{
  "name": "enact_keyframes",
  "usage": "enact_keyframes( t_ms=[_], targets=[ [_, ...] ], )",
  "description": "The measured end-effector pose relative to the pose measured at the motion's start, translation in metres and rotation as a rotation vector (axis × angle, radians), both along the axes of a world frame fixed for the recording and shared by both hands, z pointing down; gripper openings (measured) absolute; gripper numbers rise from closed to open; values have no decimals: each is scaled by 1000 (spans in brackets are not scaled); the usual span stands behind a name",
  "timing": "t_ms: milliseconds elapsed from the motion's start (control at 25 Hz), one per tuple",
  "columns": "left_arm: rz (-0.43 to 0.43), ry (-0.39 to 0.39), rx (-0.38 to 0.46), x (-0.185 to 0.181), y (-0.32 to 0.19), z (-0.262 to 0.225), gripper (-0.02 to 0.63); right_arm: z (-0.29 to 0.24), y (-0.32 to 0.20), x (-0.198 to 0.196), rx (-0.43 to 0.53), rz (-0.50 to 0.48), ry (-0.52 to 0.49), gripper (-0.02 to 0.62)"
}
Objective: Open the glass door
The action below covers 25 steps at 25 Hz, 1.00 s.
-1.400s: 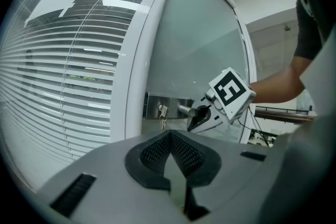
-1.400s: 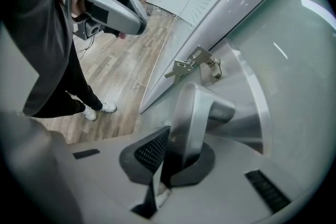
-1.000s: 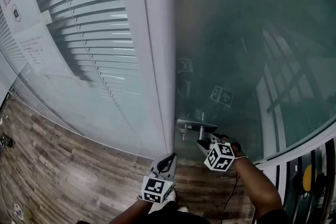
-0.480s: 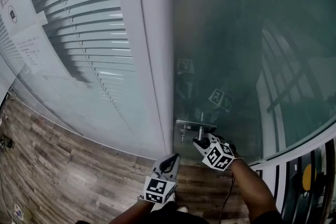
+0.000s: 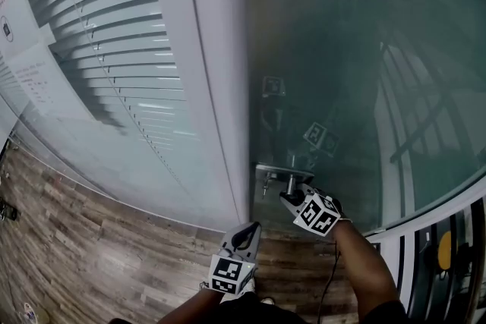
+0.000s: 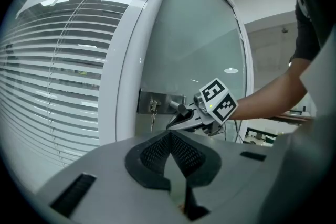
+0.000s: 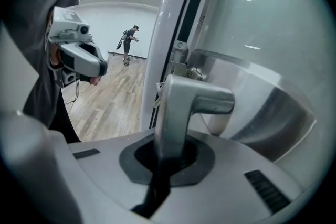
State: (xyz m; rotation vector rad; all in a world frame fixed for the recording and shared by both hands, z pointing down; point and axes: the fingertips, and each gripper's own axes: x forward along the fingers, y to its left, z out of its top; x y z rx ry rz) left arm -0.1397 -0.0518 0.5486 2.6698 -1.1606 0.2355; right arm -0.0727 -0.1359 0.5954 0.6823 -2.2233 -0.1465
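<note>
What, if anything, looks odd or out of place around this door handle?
Nothing looks damaged or askew. One small thing: a key hangs in the lock plate beside the door handle that the right gripper clamps.

From the head: looks steeply down the glass door [image 5: 326, 49] to the wood floor [image 5: 91, 254], with the left gripper [image 5: 246, 228] and right gripper [image 5: 290, 197] low in frame. From the left gripper: faces roughly level over its own jaws toward the door handle [image 6: 178, 108], a short way off. From the right gripper: sits tight against the door handle, facing along the door's edge, floor and left gripper beyond. Shares the door handle across all three.
</note>
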Motion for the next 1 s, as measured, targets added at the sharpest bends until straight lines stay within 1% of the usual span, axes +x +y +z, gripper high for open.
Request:
enact_keyframes(
  t_ms=[320,480,640,760,880,1000],
  targets=[
    [65,14,18,17,-10,-8,3,1,-34,10,-40,39,10,13],
    [73,17,11,25,-18,-8,3,0,-57,16,-50,61,6,14],
    [83,19,7,43,-27,-6,3,0,-81,31,-52,91,0,14],
    [67,15,0,54,-39,3,3,6,-100,37,-58,104,-26,13],
    [27,-7,21,64,-67,4,3,3,-129,39,-65,106,-67,13],
    [2,6,27,84,-95,1,3,2,-158,55,-63,118,-75,14]
  ],
)
